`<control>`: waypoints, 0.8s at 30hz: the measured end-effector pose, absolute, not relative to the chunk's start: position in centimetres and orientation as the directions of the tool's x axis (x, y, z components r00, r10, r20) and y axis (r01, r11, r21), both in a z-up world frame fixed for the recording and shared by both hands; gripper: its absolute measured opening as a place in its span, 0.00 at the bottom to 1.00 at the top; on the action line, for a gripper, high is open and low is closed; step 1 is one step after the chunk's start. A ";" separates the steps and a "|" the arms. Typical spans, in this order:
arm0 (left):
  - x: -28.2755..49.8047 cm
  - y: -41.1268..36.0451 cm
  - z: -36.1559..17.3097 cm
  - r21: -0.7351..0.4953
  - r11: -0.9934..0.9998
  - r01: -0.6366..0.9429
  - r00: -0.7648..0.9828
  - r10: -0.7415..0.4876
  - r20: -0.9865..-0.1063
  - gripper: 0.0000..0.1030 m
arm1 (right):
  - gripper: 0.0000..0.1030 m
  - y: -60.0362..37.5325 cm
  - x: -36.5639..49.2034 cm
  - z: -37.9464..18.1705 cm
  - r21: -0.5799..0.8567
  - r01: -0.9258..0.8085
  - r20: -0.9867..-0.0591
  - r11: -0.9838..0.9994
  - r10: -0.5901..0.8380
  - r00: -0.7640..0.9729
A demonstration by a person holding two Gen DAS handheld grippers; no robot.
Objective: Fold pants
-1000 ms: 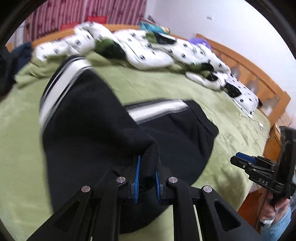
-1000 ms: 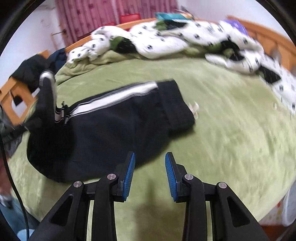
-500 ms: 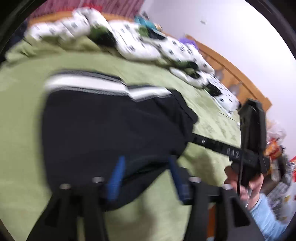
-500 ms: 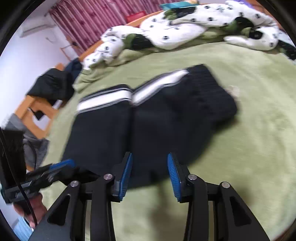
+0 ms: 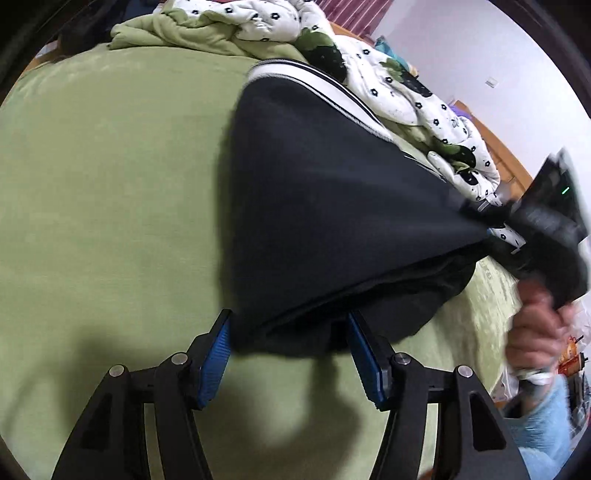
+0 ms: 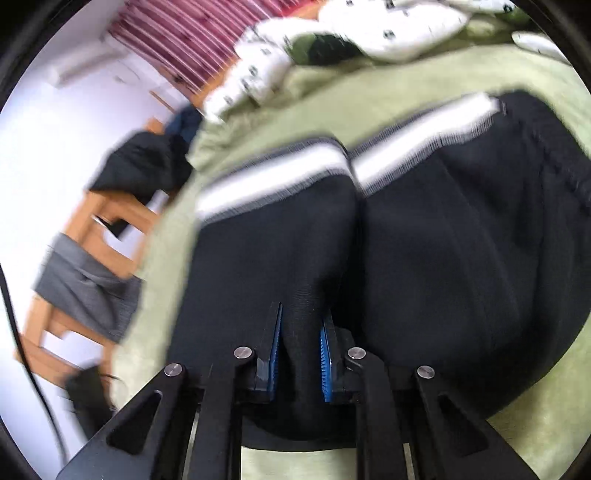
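Note:
Black pants (image 5: 332, 206) with a white side stripe lie folded on the green bed cover (image 5: 110, 221). My left gripper (image 5: 288, 321) is open, its blue pads apart on either side of the near folded edge and not pinching it. My right gripper (image 6: 301, 325) has its jaws closing on a raised fold of the pants (image 6: 443, 240), and black fabric is pressed between the blue pads. In the left wrist view the right gripper (image 5: 491, 232) pulls the cloth taut to the right, with a hand (image 5: 532, 325) around its handle.
A white quilt (image 5: 369, 66) with black flowers is heaped along the far side of the bed. Off the bed's left edge is a wooden frame (image 6: 92, 221) draped with grey cloth (image 6: 85, 288) and dark clothing (image 6: 140, 166). Red curtains (image 6: 192, 33) hang behind.
My left gripper let go of the pants, opened and dropped toward the near edge. My right gripper moved onto the pants and closed on a fold, lifting it.

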State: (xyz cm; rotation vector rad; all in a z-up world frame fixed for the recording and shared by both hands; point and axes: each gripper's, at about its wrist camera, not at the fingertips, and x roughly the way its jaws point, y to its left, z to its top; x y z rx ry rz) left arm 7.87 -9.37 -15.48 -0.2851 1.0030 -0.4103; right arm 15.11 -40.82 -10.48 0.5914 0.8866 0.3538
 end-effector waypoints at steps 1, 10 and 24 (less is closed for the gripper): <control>7.7 -9.8 -15.6 -0.398 0.895 0.200 0.494 -0.443 -0.748 0.56 | 0.16 -40.9 15.2 -9.6 0.613 -0.057 -0.610 0.788 0.517 0.601; 7.3 -10.9 -14.9 -0.371 0.903 0.217 0.518 -0.429 -0.740 0.56 | 0.16 -44.8 15.6 -3.8 0.472 -0.093 -0.616 0.877 0.404 0.676; 6.1 -17.2 -12.4 -0.285 0.818 0.499 0.412 -0.514 -0.753 0.56 | 0.16 -57.7 11.8 -12.0 0.394 0.195 -0.704 0.898 0.159 0.692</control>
